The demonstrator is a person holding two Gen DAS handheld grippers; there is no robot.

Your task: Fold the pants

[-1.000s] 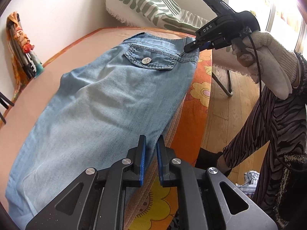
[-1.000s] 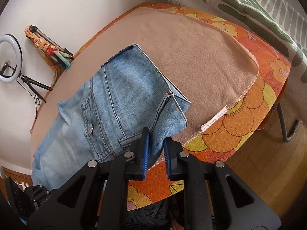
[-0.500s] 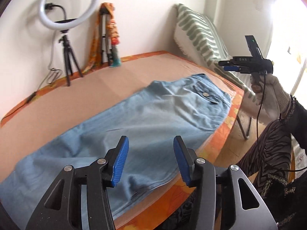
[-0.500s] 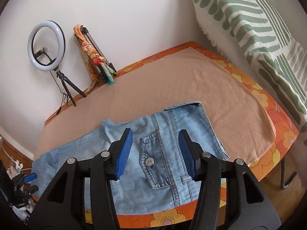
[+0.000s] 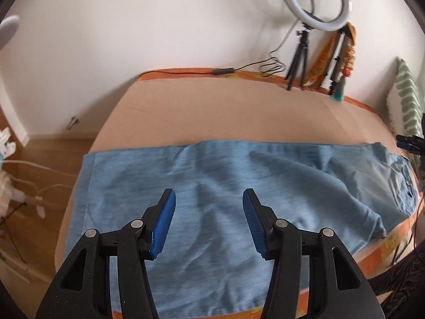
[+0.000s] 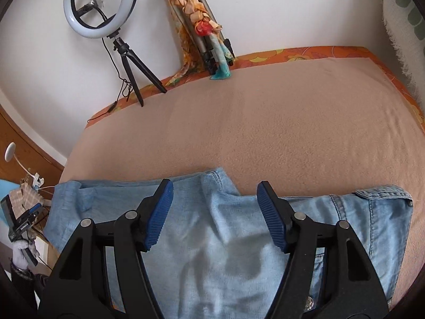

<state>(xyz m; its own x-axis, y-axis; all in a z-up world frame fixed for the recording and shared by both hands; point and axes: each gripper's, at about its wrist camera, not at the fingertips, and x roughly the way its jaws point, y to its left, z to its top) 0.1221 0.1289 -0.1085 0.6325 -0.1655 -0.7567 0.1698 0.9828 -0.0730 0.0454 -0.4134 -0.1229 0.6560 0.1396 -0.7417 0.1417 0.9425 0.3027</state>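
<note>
Left wrist view: pants [image 5: 212, 175] lie flat beneath both spread fingers [image 5: 163, 220] (right's still opening, nothing pinched).

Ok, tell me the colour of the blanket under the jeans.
The blanket is plain light brown, clearest in the right wrist view.

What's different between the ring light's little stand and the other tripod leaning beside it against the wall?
The ring light's stand is black, stands upright with its three legs spread, and carries the lit ring. The other tripod is grey, folded shut, leans on the wall, and has a colourful scarf wrapped around it. It also looks taller than the ring light's stand. Both rest at the back edge of the bed, behind the jeans.
</note>
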